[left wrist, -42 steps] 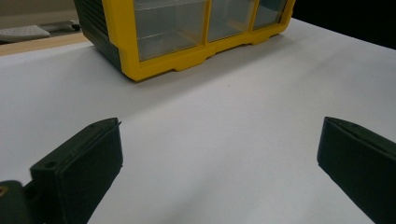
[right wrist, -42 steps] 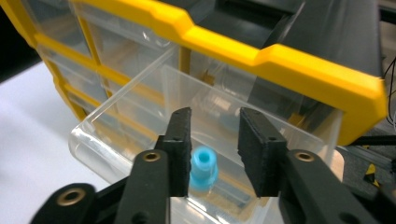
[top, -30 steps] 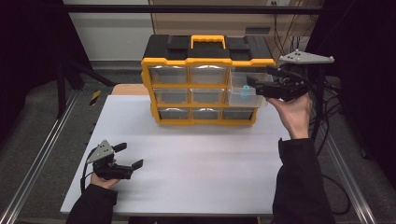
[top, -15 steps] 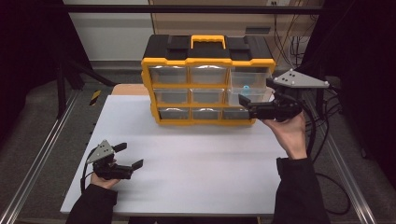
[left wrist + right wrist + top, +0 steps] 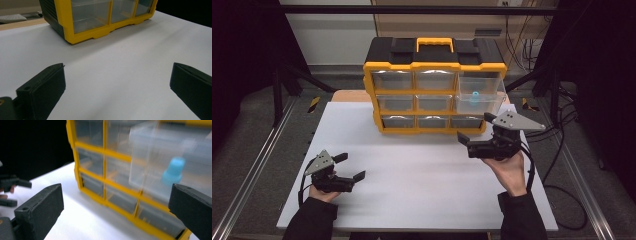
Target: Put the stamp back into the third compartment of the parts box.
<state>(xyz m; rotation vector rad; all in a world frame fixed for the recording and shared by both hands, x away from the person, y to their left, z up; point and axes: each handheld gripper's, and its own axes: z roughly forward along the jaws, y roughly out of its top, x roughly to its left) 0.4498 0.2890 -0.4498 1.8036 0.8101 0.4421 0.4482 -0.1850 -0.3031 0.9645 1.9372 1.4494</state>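
Note:
A yellow and black drawer organizer (image 5: 434, 95) stands at the back of the white table (image 5: 422, 185). Its top right clear drawer (image 5: 479, 92) is pulled out, and a small blue piece (image 5: 475, 96) lies inside it. My right gripper (image 5: 475, 128) hovers low in front of the organizer's lower right corner. Its jaws have just been opening and stand wide with nothing between them. In the right gripper view the blue piece (image 5: 173, 171) shows blurred through the drawer wall (image 5: 150, 150). My left gripper (image 5: 352, 166) rests open at the near left, facing the organizer (image 5: 100, 15).
Metal rails run along both sides of the table. Cables (image 5: 557, 165) hang off to the right of it. A yellow and black item (image 5: 313, 104) lies beyond the table's far left corner. A wooden board (image 5: 347, 96) sits behind the organizer's left side.
My right gripper has come down from the pulled-out drawer towards the table and the person, with its jaws spread wider. The blue piece stays in the drawer. The left gripper has not moved.

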